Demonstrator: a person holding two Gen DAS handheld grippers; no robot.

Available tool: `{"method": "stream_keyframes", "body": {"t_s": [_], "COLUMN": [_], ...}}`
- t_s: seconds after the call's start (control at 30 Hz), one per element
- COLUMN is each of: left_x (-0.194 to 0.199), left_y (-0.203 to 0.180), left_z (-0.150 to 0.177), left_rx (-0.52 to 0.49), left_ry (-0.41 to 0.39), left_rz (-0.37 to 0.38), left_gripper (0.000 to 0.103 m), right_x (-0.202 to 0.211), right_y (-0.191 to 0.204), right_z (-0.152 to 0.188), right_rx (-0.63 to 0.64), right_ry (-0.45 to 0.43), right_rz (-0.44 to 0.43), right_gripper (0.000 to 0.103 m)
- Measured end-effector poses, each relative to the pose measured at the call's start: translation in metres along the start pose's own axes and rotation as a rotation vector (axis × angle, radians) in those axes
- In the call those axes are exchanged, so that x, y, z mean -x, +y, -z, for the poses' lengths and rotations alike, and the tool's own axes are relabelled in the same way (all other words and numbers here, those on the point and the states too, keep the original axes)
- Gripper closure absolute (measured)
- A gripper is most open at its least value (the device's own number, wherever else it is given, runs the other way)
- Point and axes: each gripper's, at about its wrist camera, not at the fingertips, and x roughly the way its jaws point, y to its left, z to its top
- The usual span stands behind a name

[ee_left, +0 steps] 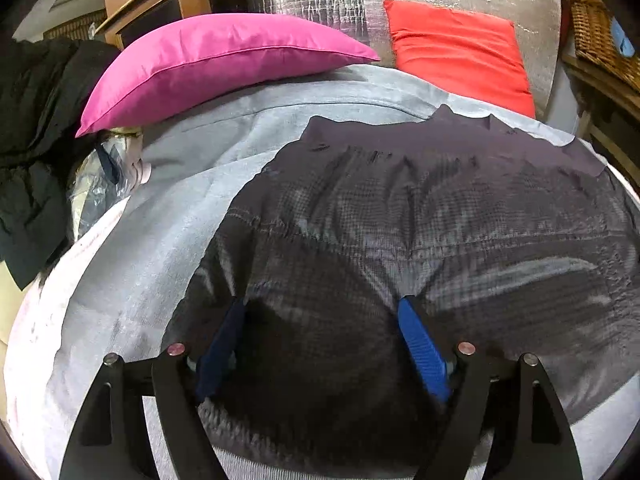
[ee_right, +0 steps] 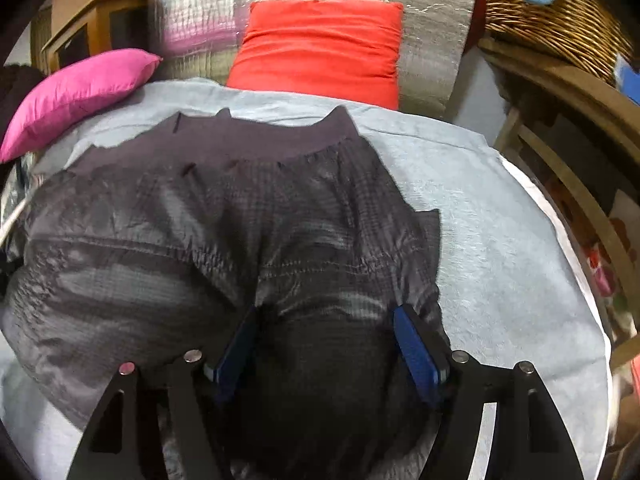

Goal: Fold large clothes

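The dark jacket (ee_left: 420, 216) lies flat on the grey sheet (ee_left: 168, 216), long axis running from the grippers up toward the red cushion (ee_left: 460, 48), ribbed band at that far end. Left gripper (ee_left: 320, 312) sits over the jacket's near end, blue pads spread wide, fabric bulging between them. Right gripper (ee_right: 324, 320) is spread just as wide, over the same near end. The left view alone shows black clothing (ee_left: 36, 128) beside the pink cushion (ee_left: 208, 64); the right view alone shows a wicker basket (ee_right: 552, 24) beside the red one.
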Motion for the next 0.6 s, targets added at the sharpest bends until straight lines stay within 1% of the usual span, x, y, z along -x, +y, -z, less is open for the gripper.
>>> {"method": "stream_keyframes", "body": {"t_s": [0.03, 0.07, 0.13, 0.17, 0.2, 0.23, 0.27, 0.37, 0.4, 0.43, 0.5, 0.53, 0.6], "left_x": [0.005, 0.012, 0.02, 0.026, 0.032, 0.038, 0.044, 0.054, 0.055, 0.058, 0.059, 0.057, 0.047], "left_y": [0.002, 0.002, 0.001, 0.003, 0.004, 0.005, 0.008, 0.016, 0.02, 0.025, 0.037, 0.046, 0.06], "left_z": [0.001, 0.004, 0.01, 0.012, 0.014, 0.017, 0.02, 0.032, 0.036, 0.042, 0.052, 0.057, 0.061], "left_rx": [0.002, 0.003, 0.002, 0.006, 0.014, 0.028, 0.047, 0.098, 0.116, 0.141, 0.215, 0.274, 0.375], "left_ry": [-0.003, -0.01, -0.013, -0.021, -0.03, -0.035, -0.036, -0.024, -0.021, -0.021, -0.026, -0.026, -0.005], "left_rz": [0.004, 0.009, 0.017, 0.025, 0.031, 0.037, 0.048, 0.091, 0.106, 0.121, 0.153, 0.175, 0.196], "left_gripper": [0.023, 0.023, 0.023, 0.023, 0.023, 0.023, 0.022, 0.02, 0.019, 0.018, 0.018, 0.017, 0.015], "right_x": [0.007, 0.025, 0.05, 0.059, 0.065, 0.068, 0.07, 0.065, 0.062, 0.054, 0.046, 0.039, 0.028], "right_y": [-0.002, -0.001, -0.002, -0.003, -0.006, -0.009, -0.016, -0.034, -0.038, -0.047, -0.059, -0.065, -0.073], "right_z": [0.0, 0.003, 0.01, 0.016, 0.023, 0.029, 0.041, 0.072, 0.078, 0.089, 0.097, 0.102, 0.104], "right_rx": [-0.011, -0.025, -0.049, -0.087, -0.14, -0.175, -0.255, -0.459, -0.505, -0.596, -0.704, -0.773, -0.849], "right_ry": [-0.015, -0.055, -0.105, -0.118, -0.118, -0.111, -0.086, -0.026, -0.013, 0.005, 0.011, 0.01, 0.005], "right_rz": [-0.009, -0.035, -0.051, -0.082, -0.129, -0.157, -0.216, -0.347, -0.372, -0.422, -0.47, -0.492, -0.519], "right_gripper": [0.029, 0.029, 0.029, 0.026, 0.024, 0.022, 0.022, 0.022, 0.021, 0.021, 0.02, 0.018, 0.017]}}
